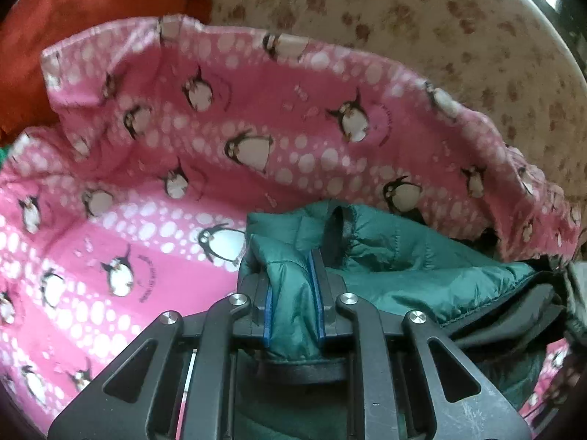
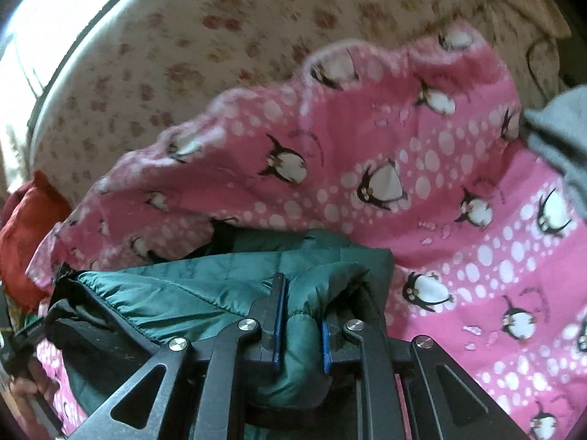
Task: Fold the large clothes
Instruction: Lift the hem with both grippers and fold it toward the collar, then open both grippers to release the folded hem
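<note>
Jacket point(image 1: 403, 264) pinched between both hand-held grippers' fingers

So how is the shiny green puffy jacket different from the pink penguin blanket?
The green quilted jacket is plain and shiny; the pink fleece penguin blanket is patterned and fuzzy. The jacket is pinched by the left gripper and the right gripper; the blanket lies spread underneath. Both look soft and rumpled.

- The pink penguin blanket point(image 1: 154, 168) rises in a crumpled ridge across the middle of the left wrist frame, walling off the flowered sheet point(image 1: 422, 18) at upper right.
- The red cloth point(image 1: 73, 25) fills the upper left corner.
- In the right wrist frame, a grey cloth point(image 2: 557, 139) juts in at the right edge.
- The green jacket point(image 2: 205, 293) fills both claws' gaps.
</note>
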{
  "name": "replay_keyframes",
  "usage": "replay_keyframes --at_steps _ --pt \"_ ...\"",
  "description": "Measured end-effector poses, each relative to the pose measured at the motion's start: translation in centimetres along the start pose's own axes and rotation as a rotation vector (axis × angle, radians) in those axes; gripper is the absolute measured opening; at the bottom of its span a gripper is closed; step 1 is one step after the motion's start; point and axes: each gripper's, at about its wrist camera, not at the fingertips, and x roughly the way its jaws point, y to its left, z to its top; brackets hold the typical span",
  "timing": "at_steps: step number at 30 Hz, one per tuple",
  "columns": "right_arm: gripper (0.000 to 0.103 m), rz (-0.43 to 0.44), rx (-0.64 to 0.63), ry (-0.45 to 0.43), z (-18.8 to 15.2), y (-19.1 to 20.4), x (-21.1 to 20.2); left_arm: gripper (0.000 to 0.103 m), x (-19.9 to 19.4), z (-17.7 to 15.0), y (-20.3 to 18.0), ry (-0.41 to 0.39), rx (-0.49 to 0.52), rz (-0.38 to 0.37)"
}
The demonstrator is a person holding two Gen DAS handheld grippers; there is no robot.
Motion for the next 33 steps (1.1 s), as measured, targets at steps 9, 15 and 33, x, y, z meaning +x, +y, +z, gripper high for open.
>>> replay_keyframes --at_steps 9,15,33 --pt "0.032 0.098 0.105 -0.039 0.2 -1.6 1.5 0.026 0.0 1.6 1.6 0.082 -0.052 -0.139" --pt "0.048 0.137 0.072 -0.089 1.1 -0.8 -1.5 0.041 -2.4 2.0 2.2 0.058 -0.057 -0.18" --pt "0.058 0.002 -0.279 -0.022 -0.8 7.4 0.5 0.067 0.2 -0.8 -1.7 0.001 0.077 -0.007"
